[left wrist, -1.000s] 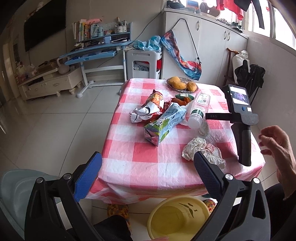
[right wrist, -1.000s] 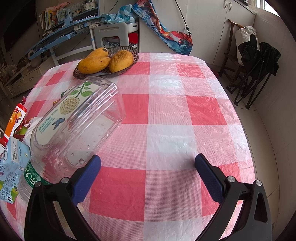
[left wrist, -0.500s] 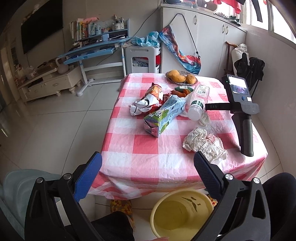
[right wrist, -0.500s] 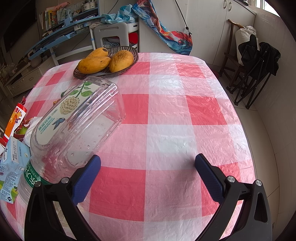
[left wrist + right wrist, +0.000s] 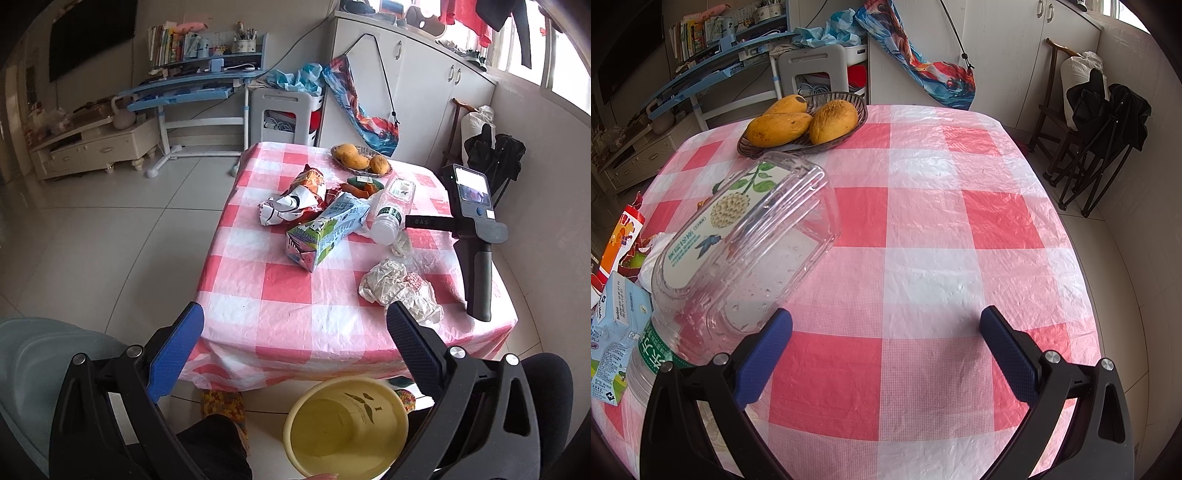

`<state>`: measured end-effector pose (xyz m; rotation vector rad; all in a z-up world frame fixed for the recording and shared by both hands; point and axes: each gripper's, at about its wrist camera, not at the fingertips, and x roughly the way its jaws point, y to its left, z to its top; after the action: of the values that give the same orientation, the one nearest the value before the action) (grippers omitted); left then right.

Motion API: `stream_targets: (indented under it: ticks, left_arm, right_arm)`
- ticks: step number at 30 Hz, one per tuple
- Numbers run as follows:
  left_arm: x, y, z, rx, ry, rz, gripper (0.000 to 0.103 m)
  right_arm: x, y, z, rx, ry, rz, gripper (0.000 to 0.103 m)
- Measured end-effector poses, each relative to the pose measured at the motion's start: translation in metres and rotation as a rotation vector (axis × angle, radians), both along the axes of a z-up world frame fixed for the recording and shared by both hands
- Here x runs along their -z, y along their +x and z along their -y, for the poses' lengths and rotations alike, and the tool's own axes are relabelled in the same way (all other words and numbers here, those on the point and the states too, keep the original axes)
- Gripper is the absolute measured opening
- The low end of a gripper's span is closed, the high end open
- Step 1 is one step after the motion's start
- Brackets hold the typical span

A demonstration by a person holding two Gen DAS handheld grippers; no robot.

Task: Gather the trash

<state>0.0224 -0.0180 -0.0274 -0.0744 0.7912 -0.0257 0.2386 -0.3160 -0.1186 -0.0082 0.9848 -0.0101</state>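
Left wrist view: the left tool (image 5: 293,332), fingers spread and empty, is held back over the round yellow plastic basin (image 5: 347,428), ready for trash. The right tool (image 5: 886,332), likewise spread, is parked beside the clear plastic bottle (image 5: 738,240) lying on the red-checked table (image 5: 942,229).

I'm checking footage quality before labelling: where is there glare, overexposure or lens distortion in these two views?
Left wrist view: the window at upper right is blown out, the fisheye bends the cabinet, and the corners are vignetted. Right wrist view: the checked tablecloth carries soft sheen, the clear plastic bottle shows bright highlights and droplets, and the table edge bows strongly.
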Motion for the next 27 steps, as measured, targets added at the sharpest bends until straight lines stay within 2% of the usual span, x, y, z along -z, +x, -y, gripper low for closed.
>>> stream_targets:
  ticks: [8,19,27]
  left_arm:
    - [-0.001,-0.001,0.004,-0.001,0.01,0.004,0.096]
    - [-0.002,-0.009,0.028,0.034,0.152,0.052,0.096]
    - [-0.003,-0.01,0.026,0.031,0.145,0.053,0.096]
  right_arm:
    - [0.0,0.0,0.0,0.0,0.0,0.0,0.097]
    - [0.0,0.0,0.0,0.0,0.0,0.0,0.097]
    - [0.0,0.0,0.0,0.0,0.0,0.0,0.097]
